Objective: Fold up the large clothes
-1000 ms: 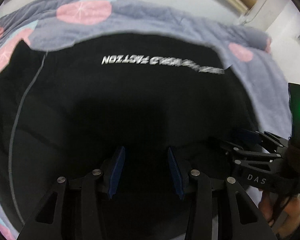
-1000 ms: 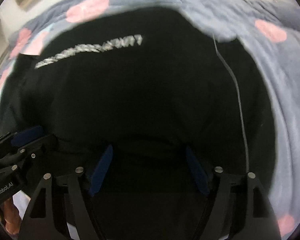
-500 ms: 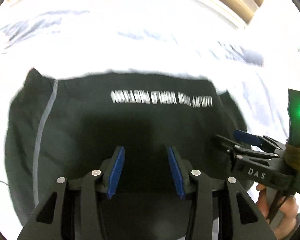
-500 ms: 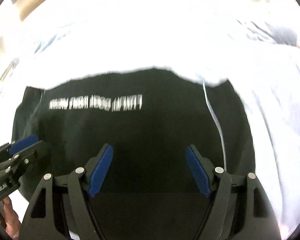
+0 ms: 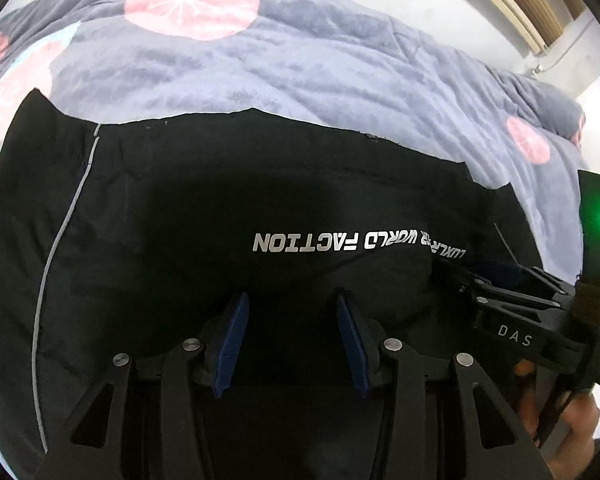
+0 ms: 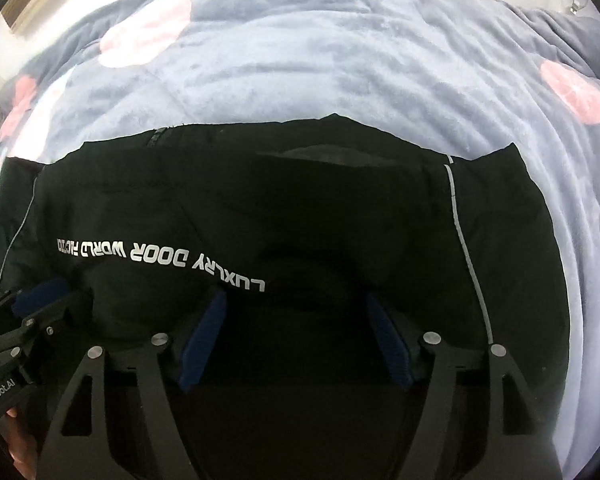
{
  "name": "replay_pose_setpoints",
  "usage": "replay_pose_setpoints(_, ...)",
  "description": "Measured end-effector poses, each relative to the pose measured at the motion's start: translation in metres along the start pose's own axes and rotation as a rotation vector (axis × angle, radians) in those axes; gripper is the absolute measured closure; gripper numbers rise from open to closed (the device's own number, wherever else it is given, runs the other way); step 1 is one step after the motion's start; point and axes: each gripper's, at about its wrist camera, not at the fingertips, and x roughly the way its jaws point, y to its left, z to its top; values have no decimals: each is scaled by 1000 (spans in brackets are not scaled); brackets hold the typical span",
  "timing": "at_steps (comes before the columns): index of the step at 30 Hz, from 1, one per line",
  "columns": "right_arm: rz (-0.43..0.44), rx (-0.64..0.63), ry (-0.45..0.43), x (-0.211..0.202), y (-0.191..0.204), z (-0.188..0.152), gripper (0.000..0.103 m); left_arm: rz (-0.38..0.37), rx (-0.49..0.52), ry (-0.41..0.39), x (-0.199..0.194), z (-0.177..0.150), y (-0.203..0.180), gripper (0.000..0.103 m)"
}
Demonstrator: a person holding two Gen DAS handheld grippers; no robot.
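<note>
Black jacket [image 5: 228,216] folded, lying flat on the quilt [image 5: 340,64], filling centre frame.
Versus a second ago the printed line sits lower and nearer your left gripper [image 5: 290,344] and right gripper [image 6: 296,340]; both jaws gape, holding nothing. Looks like you've released: next fold or smoothing.

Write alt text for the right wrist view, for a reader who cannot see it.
A black fabric garment printed with white upside-down lettering lies flat on a grey-blue fleece blanket with pink circles. The right hand-held gripper, blue pads open, hovers at the garment's near edge, with the left hand-held gripper at the lower left.
</note>
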Motion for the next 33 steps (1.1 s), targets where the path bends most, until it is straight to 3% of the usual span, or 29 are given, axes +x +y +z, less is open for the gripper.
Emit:
replay_pose_setpoints(3, 43, 27, -5, -18, -8, -5, 29, -26, 9, -5, -9, -1, 3, 56)
replay_pose_setpoints(6, 14, 32, -11, -48, -17, -21, 29, -167, -82, -23, -45, -13, 25, 55)
replay_pose_setpoints(8, -23, 43, -29, -71, -26, -41, 29, -215, -130, -38, -69, -28, 43, 55)
replay_pose_setpoints(13, -18, 113, -25, -106, -60, -97, 29, -162, -163, -83, -122, -70, 79, 51)
replay_pose_setpoints(17, -30, 175, 31, -111, -85, -128, 29, -101, -168, -65, -135, -96, 103, 51)
replay_pose_setpoints(21, -18, 249, 45, -117, -117, -148, 29, -68, -242, -38, -138, -117, 134, 51)
replay_pose_setpoints(24, -18, 278, 41, -121, -132, -154, 28, -14, -297, -48, -138, -126, 152, 51)
replay_pose_setpoints(28, -15, 294, 27, -123, -145, -152, 28, -54, -354, -55, -138, -128, 169, 51)
replay_pose_setpoints(33, -26, 286, -14, -118, -163, -134, 28, -64, -329, -73, -140, -110, 171, 51)
